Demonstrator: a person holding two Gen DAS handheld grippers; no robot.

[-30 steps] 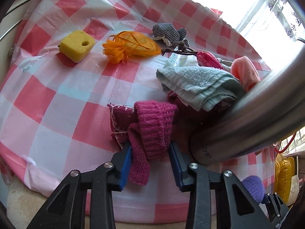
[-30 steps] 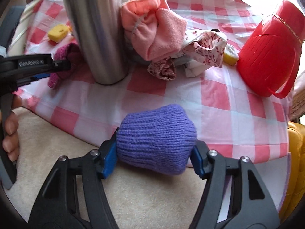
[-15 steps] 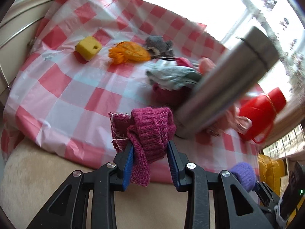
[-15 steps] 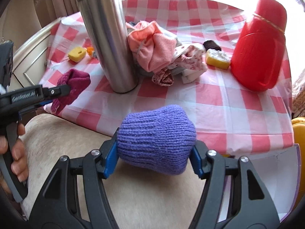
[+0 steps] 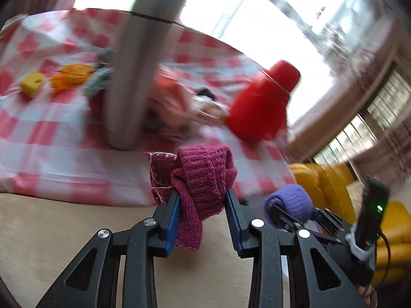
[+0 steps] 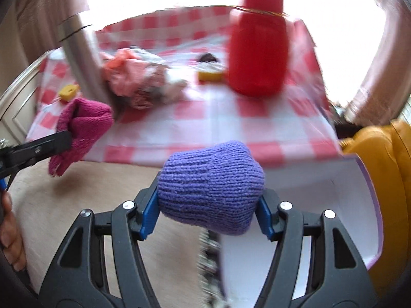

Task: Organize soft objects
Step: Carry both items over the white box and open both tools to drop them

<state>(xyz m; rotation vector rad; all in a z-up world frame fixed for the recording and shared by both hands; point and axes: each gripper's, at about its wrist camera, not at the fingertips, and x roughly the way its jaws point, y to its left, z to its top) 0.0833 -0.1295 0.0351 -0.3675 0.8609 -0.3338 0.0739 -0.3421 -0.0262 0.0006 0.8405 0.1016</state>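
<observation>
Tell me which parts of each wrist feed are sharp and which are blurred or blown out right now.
Left wrist view: magenta knit and left gripper sharp; steel flask and tablecloth motion-smeared, window overexposed. Right wrist view: purple knit and right gripper crisp; red jug blurred, backlight glare above.

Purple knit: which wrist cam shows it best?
Right wrist. The purple knit sits sharp and centred, clamped in the right gripper. Left wrist shows it only small at the right, partly hidden by that gripper.
</observation>
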